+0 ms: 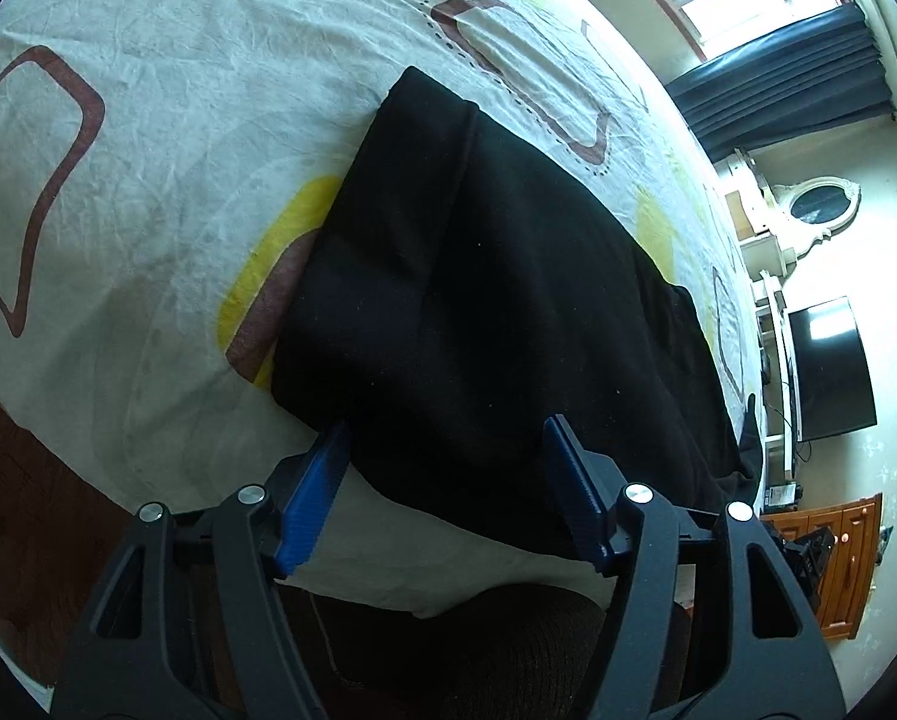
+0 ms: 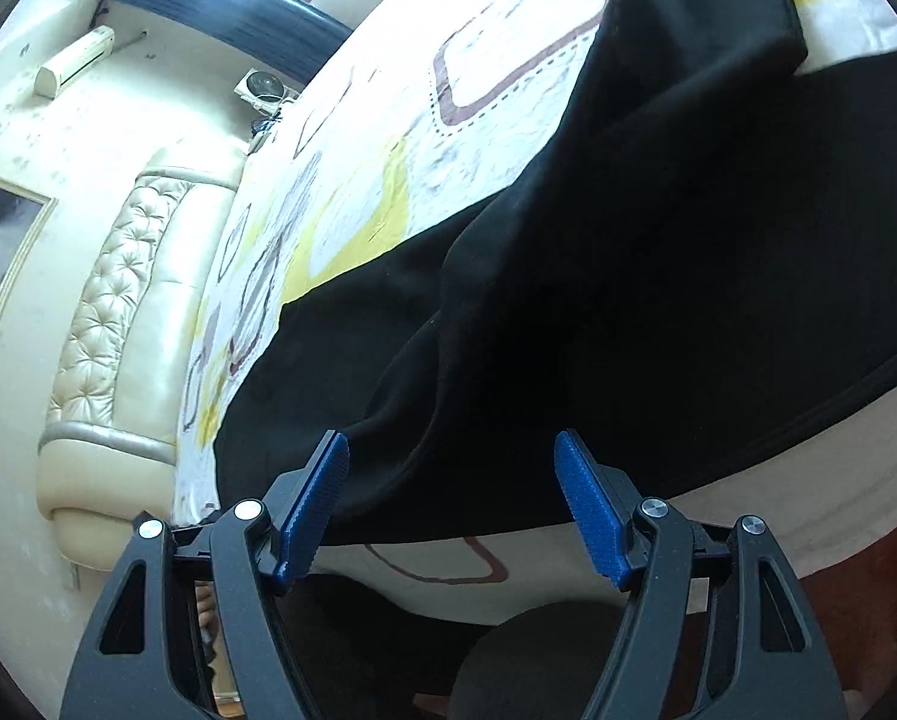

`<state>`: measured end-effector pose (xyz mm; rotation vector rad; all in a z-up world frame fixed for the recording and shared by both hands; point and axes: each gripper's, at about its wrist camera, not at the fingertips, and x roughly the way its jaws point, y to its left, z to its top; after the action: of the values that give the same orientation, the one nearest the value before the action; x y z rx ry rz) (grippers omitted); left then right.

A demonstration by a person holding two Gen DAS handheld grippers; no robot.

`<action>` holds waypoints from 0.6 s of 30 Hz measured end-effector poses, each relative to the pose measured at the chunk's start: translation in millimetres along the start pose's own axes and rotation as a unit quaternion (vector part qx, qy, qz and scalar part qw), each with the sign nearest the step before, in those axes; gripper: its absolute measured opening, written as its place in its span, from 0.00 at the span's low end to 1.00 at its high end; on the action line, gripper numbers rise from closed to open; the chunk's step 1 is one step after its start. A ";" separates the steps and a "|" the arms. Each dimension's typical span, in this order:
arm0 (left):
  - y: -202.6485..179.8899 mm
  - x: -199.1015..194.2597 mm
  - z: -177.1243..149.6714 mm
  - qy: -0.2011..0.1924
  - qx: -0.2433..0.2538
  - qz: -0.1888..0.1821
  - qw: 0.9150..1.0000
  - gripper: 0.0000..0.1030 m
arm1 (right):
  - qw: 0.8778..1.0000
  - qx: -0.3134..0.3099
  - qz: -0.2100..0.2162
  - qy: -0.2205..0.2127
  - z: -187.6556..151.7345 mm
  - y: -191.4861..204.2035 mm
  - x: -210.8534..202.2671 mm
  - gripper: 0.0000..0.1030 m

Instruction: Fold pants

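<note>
Black pants [image 1: 496,300] lie on the patterned bedsheet [image 1: 178,150], one part folded over another. My left gripper [image 1: 445,438] is open, its blue pads on either side of the near edge of the pants, just above the cloth. In the right wrist view the black pants [image 2: 658,270] spread across the bedsheet [image 2: 496,72], with one leg end at the top. My right gripper [image 2: 451,450] is open over the near edge of the pants, holding nothing.
The bed edge runs close below both grippers, with a dark round seat [image 1: 508,648] and wooden floor [image 1: 4,480] beneath. A tufted cream headboard [image 2: 106,300] is left in the right wrist view. A TV [image 1: 832,372], wooden cabinet [image 1: 832,558], curtains [image 1: 778,72] stand right.
</note>
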<state>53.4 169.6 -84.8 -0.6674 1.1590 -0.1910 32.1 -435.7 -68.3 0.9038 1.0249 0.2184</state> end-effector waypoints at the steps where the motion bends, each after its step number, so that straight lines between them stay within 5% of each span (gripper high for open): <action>1: -0.7 0.0 0.7 -0.005 -0.006 0.002 1.000 0.64 | 1.000 0.006 0.009 0.011 -1.5 1.3 6.8 0.68; 3: -0.7 -1.0 0.0 -0.013 -0.018 0.008 1.000 0.63 | 1.000 0.015 0.017 0.021 -4.2 5.7 19.8 0.68; 5: 0.0 -0.6 -0.6 -0.014 -0.028 0.033 0.999 0.47 | 1.000 0.018 0.018 0.015 -3.4 11.2 28.1 0.66; 6: 1.1 -0.6 -0.1 -0.013 -0.033 0.039 0.999 0.45 | 1.000 0.016 0.012 0.010 -2.6 14.4 32.1 0.59; 9: 4.6 -5.0 0.1 -0.014 -0.048 0.047 0.998 0.34 | 1.000 0.008 -0.027 0.004 3.8 18.1 44.6 0.17; 14: 4.6 -12.5 -5.9 -0.031 -0.044 0.063 0.997 0.20 | 0.999 0.019 -0.043 -0.015 -8.5 18.1 30.5 0.13; 18: 11.4 -10.6 -7.4 -0.030 -0.036 0.061 0.997 0.20 | 0.997 0.056 -0.045 0.008 -19.6 -11.3 34.5 0.08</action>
<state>40.3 180.8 -84.8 -0.6598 1.1484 -0.0259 32.0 -413.2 -102.9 0.9562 1.0979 0.0928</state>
